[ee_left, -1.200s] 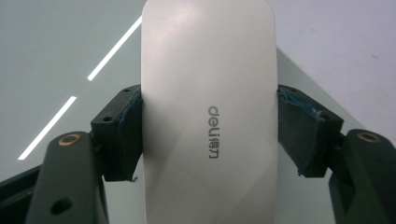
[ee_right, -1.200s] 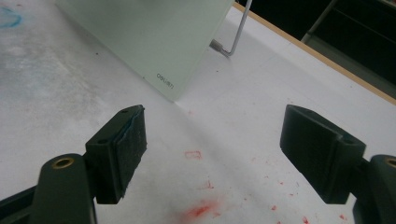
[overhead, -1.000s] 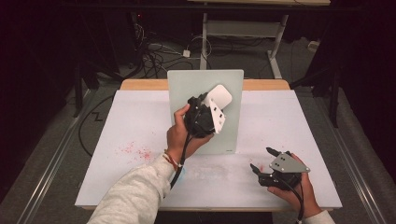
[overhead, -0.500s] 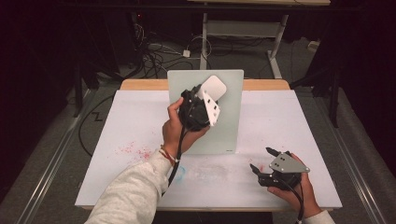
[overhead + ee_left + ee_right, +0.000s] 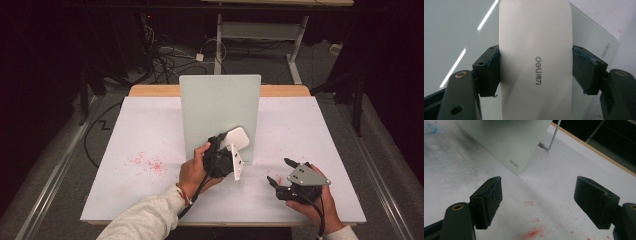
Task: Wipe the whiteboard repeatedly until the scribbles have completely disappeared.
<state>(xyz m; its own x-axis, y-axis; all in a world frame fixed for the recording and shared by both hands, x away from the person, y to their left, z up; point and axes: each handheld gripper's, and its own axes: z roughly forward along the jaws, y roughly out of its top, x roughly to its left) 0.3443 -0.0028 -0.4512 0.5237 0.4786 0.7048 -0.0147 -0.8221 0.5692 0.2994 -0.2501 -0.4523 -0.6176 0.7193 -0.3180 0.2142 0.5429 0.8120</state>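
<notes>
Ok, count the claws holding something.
1. The left claw grips the white eraser against the glass board; the right claw hangs open over the table.

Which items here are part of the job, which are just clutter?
In the job:
- white eraser, clamped in the left tool
- pale green board, standing on the table

Lying about:
- red marks on the table
- floor cables
- right tool, open, idle

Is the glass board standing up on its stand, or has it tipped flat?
Standing. The board rises from the table, leaning back; a wire stand props it behind. The left tongs press a white eraser against it.
</notes>
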